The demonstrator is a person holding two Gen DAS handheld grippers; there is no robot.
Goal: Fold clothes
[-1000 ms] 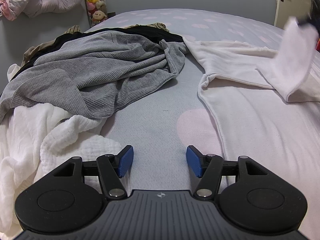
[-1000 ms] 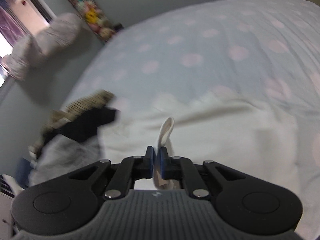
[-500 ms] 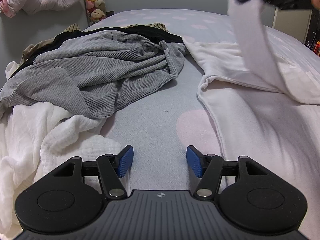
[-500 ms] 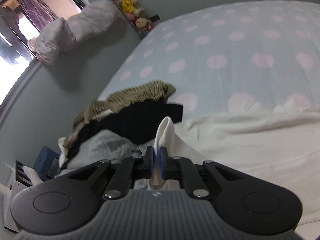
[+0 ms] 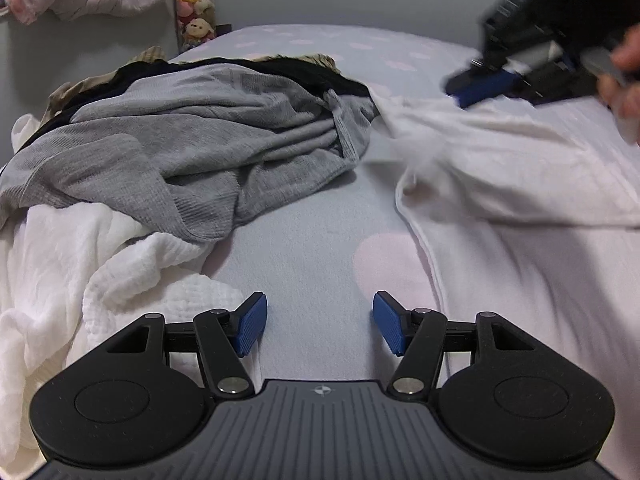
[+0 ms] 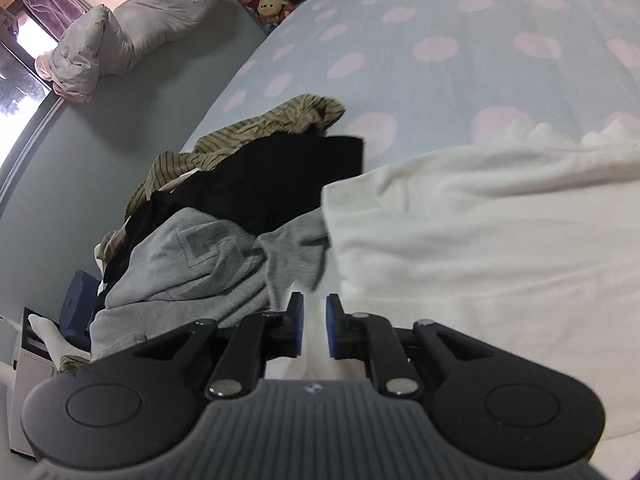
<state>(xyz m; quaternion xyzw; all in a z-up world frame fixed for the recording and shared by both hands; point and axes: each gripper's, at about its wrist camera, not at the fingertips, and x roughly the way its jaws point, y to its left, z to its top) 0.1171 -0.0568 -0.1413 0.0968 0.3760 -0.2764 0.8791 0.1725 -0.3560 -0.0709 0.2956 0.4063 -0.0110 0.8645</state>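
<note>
Ahead and to the right of the left hand-held gripper (image 5: 320, 328), whose fingers are standing wide apart over bare bed (image 5: 312, 248), a white garment (image 5: 520, 184) is lying spread, long axis running away. Nearer it, the right hand-held gripper (image 6: 313, 330) is hovering at its left edge, fingers slightly parted with white cloth between them, grip uncertain. Beside it, a grey top (image 5: 192, 152) is lying heaped.

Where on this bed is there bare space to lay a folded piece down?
One bare strip of bedspread runs between the gray sweater and the white garment, ahead of the left claw. The far polka-dot end is bare too. The left side is crowded with piled clothes.
</note>
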